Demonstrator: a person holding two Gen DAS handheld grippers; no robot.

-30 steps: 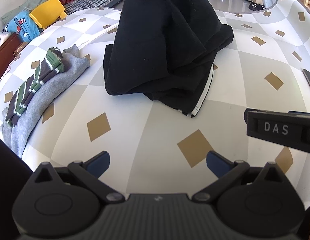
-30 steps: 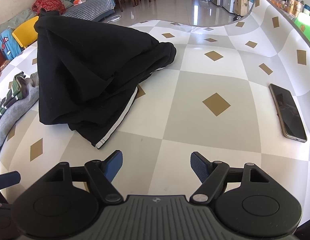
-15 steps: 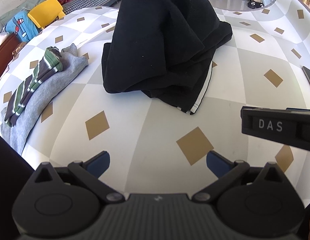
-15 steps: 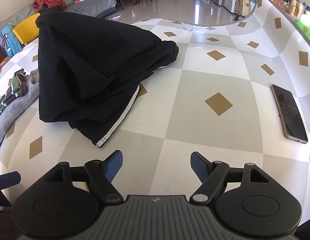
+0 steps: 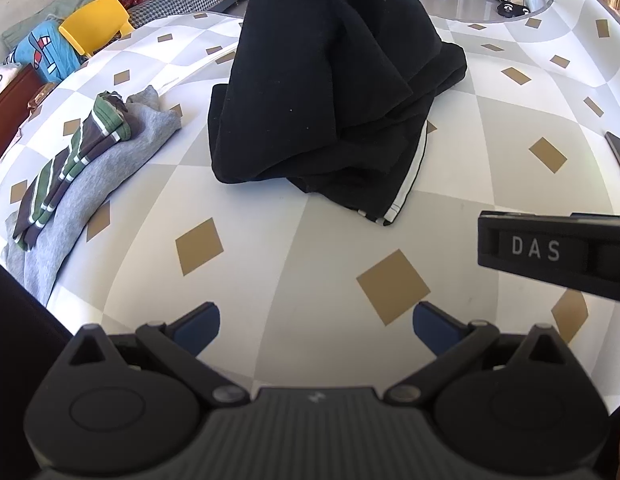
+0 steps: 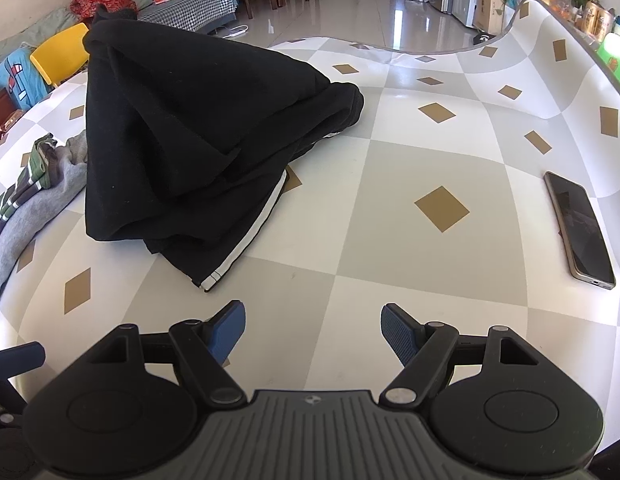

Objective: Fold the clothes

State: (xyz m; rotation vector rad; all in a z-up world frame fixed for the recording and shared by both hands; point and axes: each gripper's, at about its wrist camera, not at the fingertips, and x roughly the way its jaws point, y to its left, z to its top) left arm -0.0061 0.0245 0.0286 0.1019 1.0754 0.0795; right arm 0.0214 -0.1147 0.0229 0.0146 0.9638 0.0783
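**Both grippers spread and empty, black garment heaped ahead**

Your left gripper point(image 5: 315, 330) hangs over the checkered white, grey and tan tabletop point(image 5: 270, 264) with its blue pads spread wide, and nothing is between them. Your right gripper point(image 6: 313, 330) is the same: spread, empty, above a bare part of the tabletop.

The crumpled black garment with a white side stripe point(image 6: 198, 152) lies in a tall heap ahead of both grippers, apart from them (its striped hem point(image 6: 214, 276) is the nearest part to your right gripper). To the left of it lies a folded grey sweater point(image 5: 94, 176), and a folded green-and-dark striped garment point(image 5: 76, 152) lies on top of the sweater. A dark smartphone point(image 6: 579, 226) lies flat on the tabletop at the right, well apart from the clothes.
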